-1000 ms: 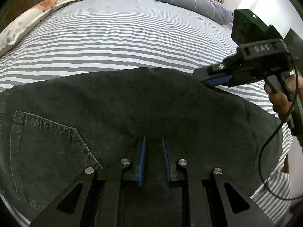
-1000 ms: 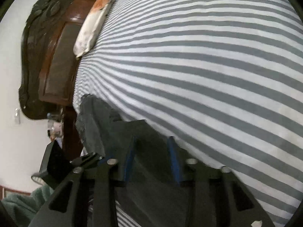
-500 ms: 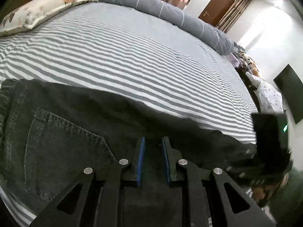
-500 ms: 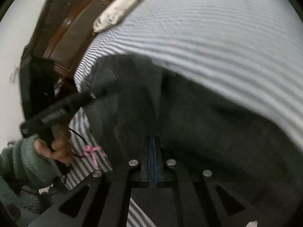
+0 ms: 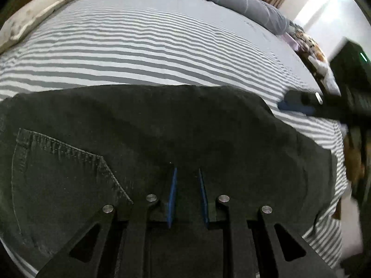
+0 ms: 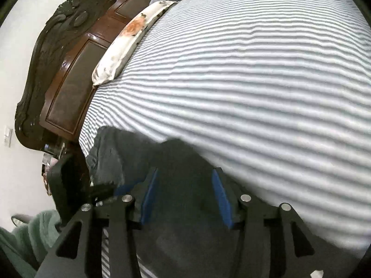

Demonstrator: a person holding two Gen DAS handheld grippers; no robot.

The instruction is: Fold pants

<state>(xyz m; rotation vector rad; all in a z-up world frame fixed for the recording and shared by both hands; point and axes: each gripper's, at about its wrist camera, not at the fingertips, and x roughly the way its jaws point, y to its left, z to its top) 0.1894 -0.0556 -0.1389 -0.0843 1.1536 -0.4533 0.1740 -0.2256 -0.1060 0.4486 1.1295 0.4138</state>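
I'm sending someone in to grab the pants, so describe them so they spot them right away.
Start at the big bed with the grey and white striped sheet; a floral pillow lies by its headboard. At the near edge lie the pants, folded dark denim. They are the only dark, unstriped thing there, with a stitched back pocket facing up.

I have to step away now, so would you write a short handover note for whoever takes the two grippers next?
Left gripper: jaws narrow, low over the dark pants; whether it pinches cloth cannot be told.
Right gripper: jaws opening, pads clear of the cloth beneath them.
Pants: lying on the striped bed near its edge, back pocket facing up, already doubled over into a compact bundle.
Done: at least one fold appears laid down.
Left: probably free the left gripper, smooth the lumpy far edge, and make a final fold if a smaller bundle is wanted.
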